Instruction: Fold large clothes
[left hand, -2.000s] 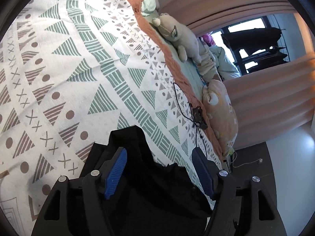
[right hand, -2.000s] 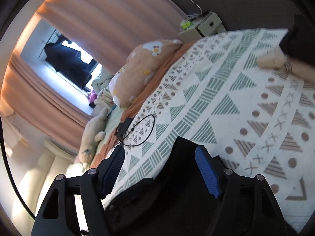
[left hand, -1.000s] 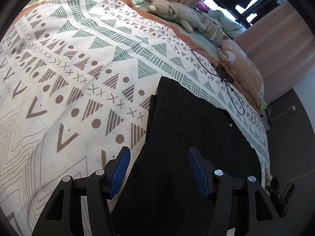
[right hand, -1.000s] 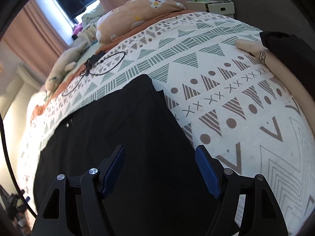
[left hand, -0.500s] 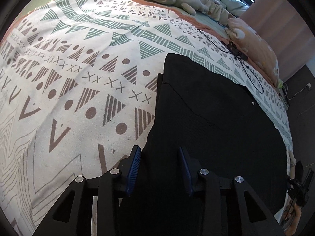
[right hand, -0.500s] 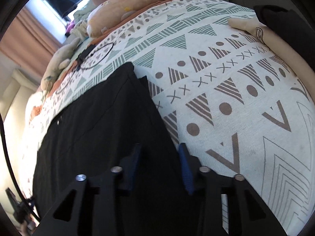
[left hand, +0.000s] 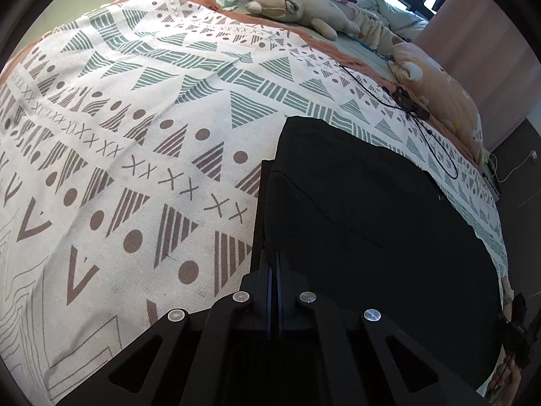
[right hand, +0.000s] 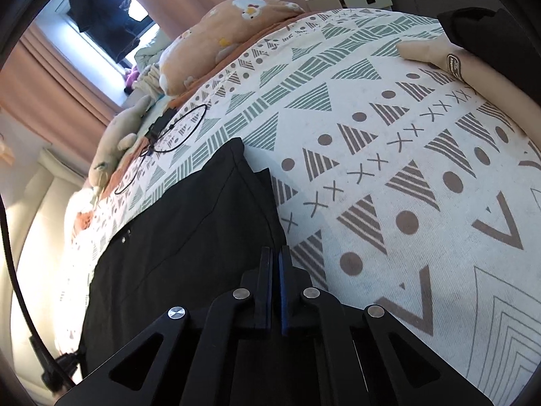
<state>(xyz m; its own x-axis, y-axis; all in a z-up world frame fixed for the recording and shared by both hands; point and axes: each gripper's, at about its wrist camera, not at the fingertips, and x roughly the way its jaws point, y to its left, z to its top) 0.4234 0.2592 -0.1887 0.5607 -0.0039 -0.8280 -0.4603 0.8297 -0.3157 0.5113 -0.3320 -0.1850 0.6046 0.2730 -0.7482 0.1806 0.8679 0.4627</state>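
Both my left gripper [left hand: 274,272] and right gripper [right hand: 274,270] are clenched on the near hem of the black garment [left hand: 365,209], spread along the bedspread's [left hand: 135,155] near edge. I should lift both corners evenly, keeping that hem taut.

Daylight from window [right hand: 101,17], blown out w/ glare; bed [left hand: 135,135] evenly bright, soft shadows. Heavy fisheye warp, dark vignette at edges.

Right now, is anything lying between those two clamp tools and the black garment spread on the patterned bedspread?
Nothing visible. The left gripper and right gripper are both closed right at the near edge of the black garment; the thin black cable lies beyond it.
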